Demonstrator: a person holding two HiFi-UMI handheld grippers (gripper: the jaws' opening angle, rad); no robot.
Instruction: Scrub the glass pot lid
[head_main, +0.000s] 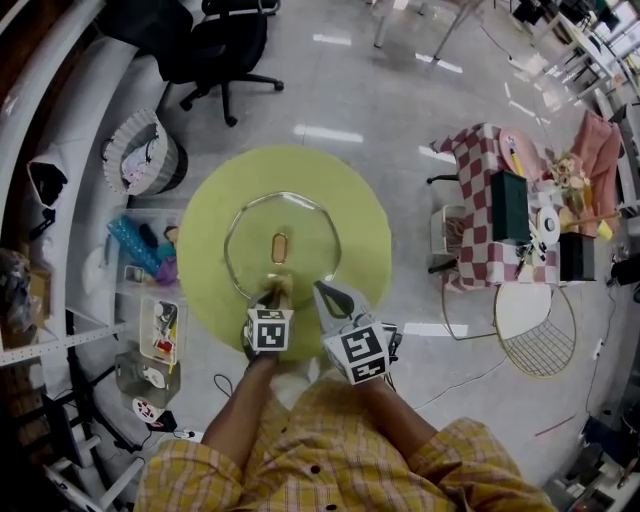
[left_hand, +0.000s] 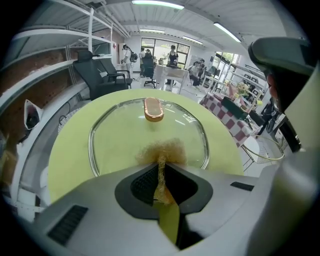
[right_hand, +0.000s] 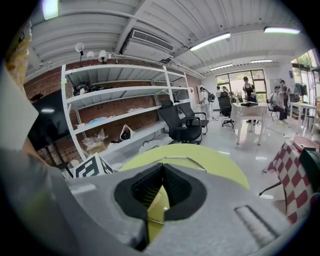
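1. The round yellow-green desk (head_main: 355, 215) carries everything.
2. The glass pot lid (head_main: 310, 235) lies flat at the desk's middle, with its copper-coloured knob (head_main: 279, 247) on top.
3. The right tool (head_main: 330, 297) hangs just beside the left one over the lid's near rim, its jaws pressed together on nothing.
4. The left tool (head_main: 273, 295) is pinched tight on the scrubber.
5. The golden wire scrubber (left_hand: 164, 150) fans out against the glass, on the near side of the knob.

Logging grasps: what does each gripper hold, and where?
The left gripper pinches the golden scrubber by its near end; its tuft rests on the glass lid. The right gripper holds nothing.
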